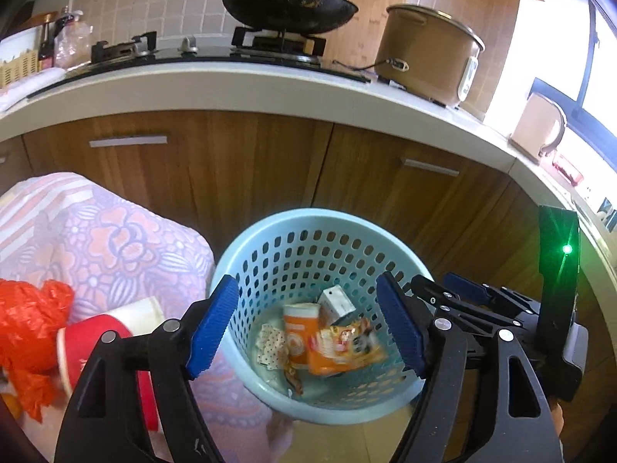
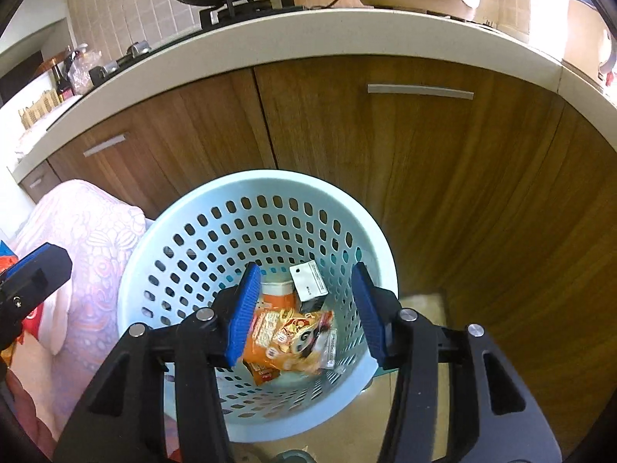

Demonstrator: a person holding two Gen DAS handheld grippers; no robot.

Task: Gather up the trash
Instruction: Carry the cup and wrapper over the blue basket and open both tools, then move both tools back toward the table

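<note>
1 blue basket w/ approx 4 trash items inside: 1 orange snack bag, 1 orange cup, 1 white box, 1 dotted wrapper; outside it, 1 red cup, 1 red plastic bag.

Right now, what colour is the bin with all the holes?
The bin is pale blue, clearest in the right wrist view.

We stand in a home kitchen: black wok on a gas hob, brown rice cooker at the far right, wooden cabinet doors below.
</note>
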